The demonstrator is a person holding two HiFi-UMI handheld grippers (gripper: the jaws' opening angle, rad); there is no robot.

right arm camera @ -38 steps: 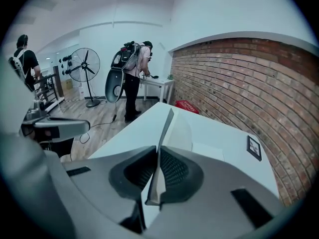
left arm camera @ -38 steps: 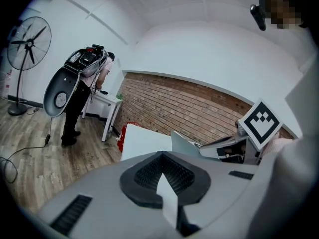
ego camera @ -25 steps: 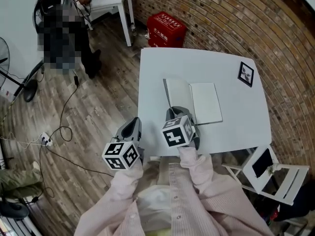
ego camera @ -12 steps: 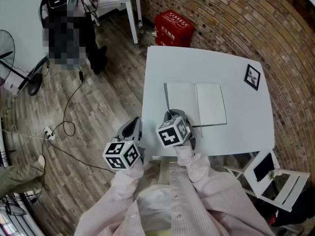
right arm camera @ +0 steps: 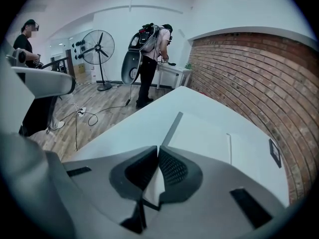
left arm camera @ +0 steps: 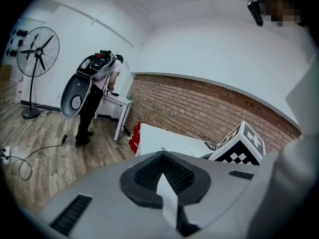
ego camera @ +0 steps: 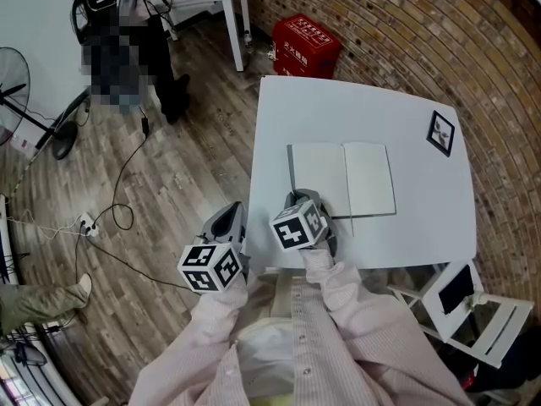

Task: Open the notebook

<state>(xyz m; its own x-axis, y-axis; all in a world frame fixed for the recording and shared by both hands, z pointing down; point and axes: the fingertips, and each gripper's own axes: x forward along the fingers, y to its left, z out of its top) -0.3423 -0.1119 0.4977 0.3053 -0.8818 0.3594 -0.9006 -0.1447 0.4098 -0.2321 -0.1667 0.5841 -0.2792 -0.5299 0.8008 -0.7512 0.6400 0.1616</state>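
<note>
The notebook lies open and flat on the white table, two blank pages up and a dark cover edge along its left side. My right gripper hangs low over the table at the notebook's near left corner. Its jaws have just been closing and now stand together with only a thin slit, nothing between them. In the right gripper view the notebook lies just beyond the right gripper. My left gripper is held off the table's left edge, jaws together and empty, as the left gripper view shows.
A black-and-white marker card lies at the table's far right corner. A red crate stands on the floor behind the table, a white folding chair at its near right. A person with a backpack, a fan and cables occupy the floor at left.
My right gripper has sunk a little toward the table at the notebook's near left corner. The left gripper has stayed put. The notebook has not moved.
</note>
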